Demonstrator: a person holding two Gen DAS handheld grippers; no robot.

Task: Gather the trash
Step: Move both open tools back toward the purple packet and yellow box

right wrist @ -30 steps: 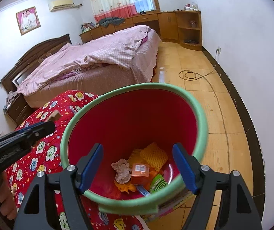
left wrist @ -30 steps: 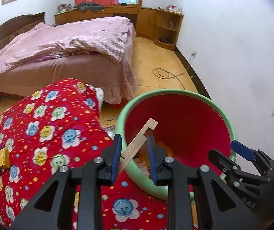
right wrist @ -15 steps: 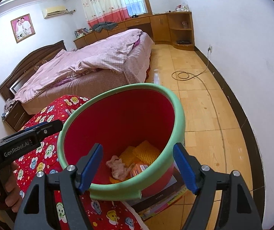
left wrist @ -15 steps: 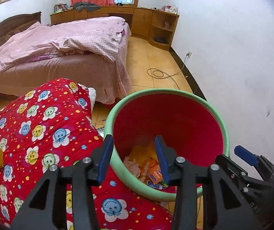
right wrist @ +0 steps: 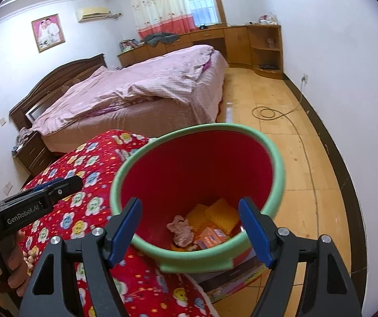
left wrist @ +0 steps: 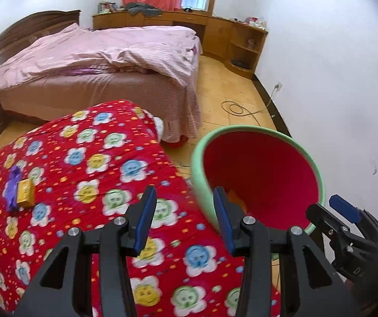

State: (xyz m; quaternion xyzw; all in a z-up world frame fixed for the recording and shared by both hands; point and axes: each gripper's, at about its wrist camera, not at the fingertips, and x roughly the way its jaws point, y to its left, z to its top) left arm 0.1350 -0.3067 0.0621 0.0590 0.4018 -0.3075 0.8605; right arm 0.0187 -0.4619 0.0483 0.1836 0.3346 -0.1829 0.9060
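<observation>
A red bin with a green rim (left wrist: 263, 179) (right wrist: 202, 171) stands at the right edge of a red flowered quilt (left wrist: 83, 185) (right wrist: 83, 163). It holds a pink crumpled scrap (right wrist: 180, 229), yellow mesh pieces (right wrist: 222, 215) and an orange packet (right wrist: 210, 237). My left gripper (left wrist: 183, 218) is open and empty above the quilt, just left of the bin. My right gripper (right wrist: 189, 229) is open and empty, its jaws on either side of the bin's near rim. A small yellow box (left wrist: 25, 193) and a purple wrapper (left wrist: 12, 187) lie on the quilt at the left.
A bed with pink covers (left wrist: 104, 60) (right wrist: 141, 89) stands behind. A wooden cabinet (left wrist: 231, 39) runs along the far wall. A cable coil (left wrist: 235, 108) lies on the wooden floor. A white wall (left wrist: 334, 79) is close on the right. Flat books or boxes (right wrist: 231, 277) lie under the bin.
My left gripper let a wooden stick go into the bin, opened, and swung left over the quilt. The right gripper pulled back a little from the bin.
</observation>
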